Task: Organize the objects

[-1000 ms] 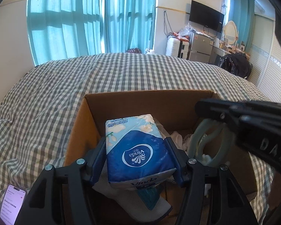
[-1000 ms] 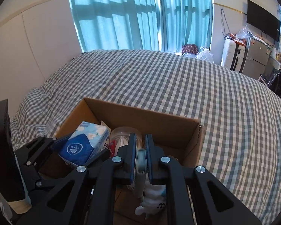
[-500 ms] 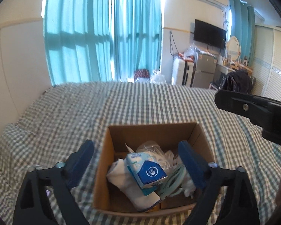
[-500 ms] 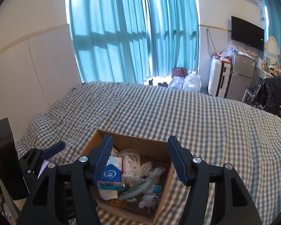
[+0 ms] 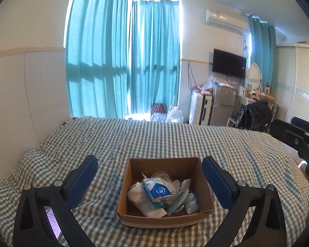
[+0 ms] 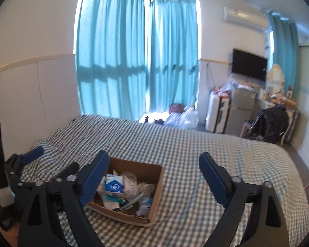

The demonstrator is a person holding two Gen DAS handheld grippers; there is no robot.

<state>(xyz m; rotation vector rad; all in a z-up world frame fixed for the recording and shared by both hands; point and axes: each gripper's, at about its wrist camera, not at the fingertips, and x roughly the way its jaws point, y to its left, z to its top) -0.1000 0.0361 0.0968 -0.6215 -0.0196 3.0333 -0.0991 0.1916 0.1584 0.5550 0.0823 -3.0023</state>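
A brown cardboard box [image 5: 201, 183] sits on the checked bed, also in the right wrist view [image 6: 157, 183]. Inside lie a blue tissue pack [image 5: 158, 191], also in the right wrist view [image 6: 114, 185], a white cloth [image 5: 142, 201], a clear plastic jar [image 6: 128, 177], a pale green tool [image 5: 178, 201] and a small white toy [image 6: 144, 203]. My left gripper [image 5: 149, 164] is open and empty, held well above and back from the box. My right gripper [image 6: 154, 160] is open and empty, above the box's right side.
A phone with a lit screen [image 5: 52, 224] lies at the bed's near left edge. The left gripper's body [image 6: 20, 164] shows at the left of the right wrist view. Curtains, a suitcase, a fridge and a TV stand beyond the bed's far side.
Both grippers let go of their items into the box, opened wide, and pulled up and back. The tissue pack and the green tool now lie in the box.
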